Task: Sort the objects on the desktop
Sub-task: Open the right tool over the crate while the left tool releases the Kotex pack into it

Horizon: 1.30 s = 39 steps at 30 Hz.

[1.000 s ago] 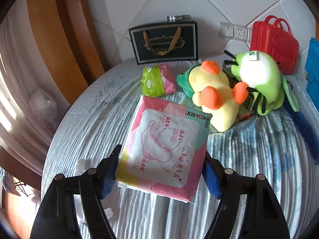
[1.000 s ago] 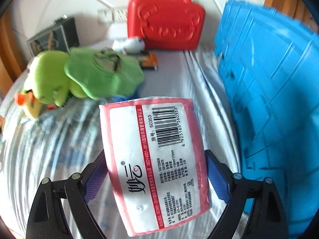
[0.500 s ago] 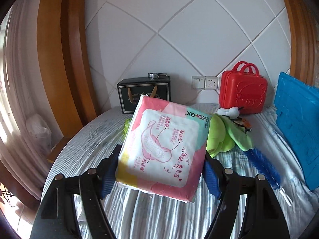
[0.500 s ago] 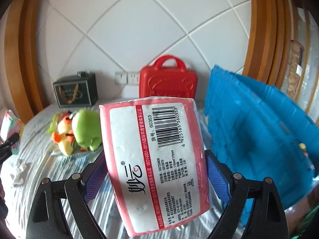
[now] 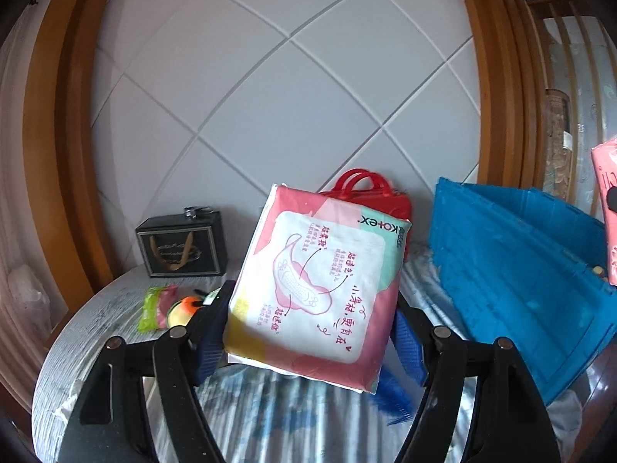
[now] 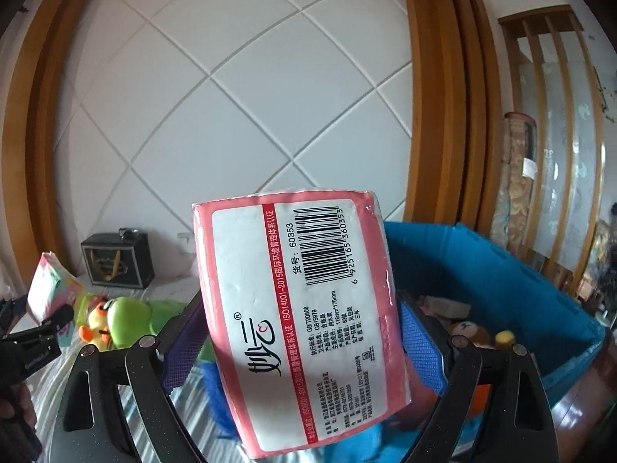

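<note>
Left wrist view: we see our left gripper (image 5: 310, 341) clamped on a pink Kotex pad pack (image 5: 318, 289), its blue pads (image 5: 211, 337) pressing both lower sides, the pack lifted clear of the desk (image 5: 100, 324). Behind it stands a red toy case (image 5: 364, 193). At the desk's back edge sits a black gift box (image 5: 181, 245), with a small green-and-pink packet (image 5: 156, 306) in front of it. A blue crate (image 5: 516, 270) rises at the desk's right edge.

Right wrist view: our right gripper (image 6: 300, 351) holds a pink-edged tissue pack (image 6: 297, 301) between its blue pads (image 6: 420, 347), barcode side facing us, raised beside the blue crate (image 6: 497, 270). Small toys lie inside that crate. A green plush toy (image 6: 127, 318) rests on the desk toward its left side, and the gift box (image 6: 117, 260) stands at the back edge.
</note>
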Available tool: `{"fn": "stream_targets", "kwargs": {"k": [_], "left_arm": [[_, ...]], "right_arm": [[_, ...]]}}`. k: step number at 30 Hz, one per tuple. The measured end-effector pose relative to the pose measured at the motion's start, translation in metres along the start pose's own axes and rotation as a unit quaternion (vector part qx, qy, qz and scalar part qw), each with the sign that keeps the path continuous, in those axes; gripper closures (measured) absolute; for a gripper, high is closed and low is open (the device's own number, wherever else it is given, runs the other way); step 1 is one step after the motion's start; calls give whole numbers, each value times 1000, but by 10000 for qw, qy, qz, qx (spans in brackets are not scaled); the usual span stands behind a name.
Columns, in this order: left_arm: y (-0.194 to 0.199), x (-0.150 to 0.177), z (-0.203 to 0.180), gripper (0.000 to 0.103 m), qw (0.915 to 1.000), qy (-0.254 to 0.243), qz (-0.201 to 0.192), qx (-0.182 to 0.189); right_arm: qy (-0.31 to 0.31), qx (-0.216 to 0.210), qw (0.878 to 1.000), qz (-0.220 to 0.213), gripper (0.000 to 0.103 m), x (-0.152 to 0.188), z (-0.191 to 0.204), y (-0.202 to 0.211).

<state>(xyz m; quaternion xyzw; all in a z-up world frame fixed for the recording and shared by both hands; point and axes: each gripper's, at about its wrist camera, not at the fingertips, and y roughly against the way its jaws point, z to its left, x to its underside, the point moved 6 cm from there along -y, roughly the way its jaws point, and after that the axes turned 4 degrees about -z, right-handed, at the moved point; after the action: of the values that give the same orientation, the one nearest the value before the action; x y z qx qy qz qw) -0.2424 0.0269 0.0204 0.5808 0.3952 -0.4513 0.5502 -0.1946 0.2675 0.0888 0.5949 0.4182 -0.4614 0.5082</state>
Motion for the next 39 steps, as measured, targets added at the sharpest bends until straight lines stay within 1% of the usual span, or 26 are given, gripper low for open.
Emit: {"fn": "stream_targets", "kwargs": {"k": [4,7,9,11,13,18,20,23,28,31,33,34,35,39], "left_arm": [[7,-22,-95,30,9991,-53,-241,335],[11,-37,-164,30,9973,-127,-365,628],[15,-45,-210,30,9959,-209,-422,774],[15,-49,-250,30,9949,-281,-344,901],[12,-51,-286,30,9937,-380,-151,1046],[5,-47,-351,30,9914,-587,177,1157],[3,-45,-367,30,9907,-654,258,1167],[1,-42,-380,30,9900,-727,321,1163],[-4,-40,-385,30,9903,-775,389,1084],[-6,-38,-383,30,9902,-704,451,1119],[-5,-39,-380,26,9908,-659,447,1095],[-4,-41,-380,24,9915,-658,405,1051],[-2,-43,-378,19,9923,-675,336,986],[5,-49,-370,7,9940,-659,171,857]], "right_arm": [[-52,234,9992,-317,12,-13,-77,10],[-111,438,9980,-437,12,-17,-142,11],[-112,583,9971,-480,12,-17,-177,12],[-117,740,9961,-471,12,-16,-211,8],[-171,802,9959,-391,12,-12,-242,3],[-147,948,9952,-208,12,2,-289,-8],[-191,903,9957,-117,12,8,-299,-13],[-182,865,9961,-3,11,18,-305,-19],[-150,764,9969,96,11,25,-308,-28],[-86,728,9972,114,10,27,-307,-30],[-25,694,9975,123,8,27,-308,-32],[8,700,9975,71,5,26,-307,-31],[36,720,9974,12,0,24,-307,-29],[133,804,9966,-155,0,15,-309,-22]]}}
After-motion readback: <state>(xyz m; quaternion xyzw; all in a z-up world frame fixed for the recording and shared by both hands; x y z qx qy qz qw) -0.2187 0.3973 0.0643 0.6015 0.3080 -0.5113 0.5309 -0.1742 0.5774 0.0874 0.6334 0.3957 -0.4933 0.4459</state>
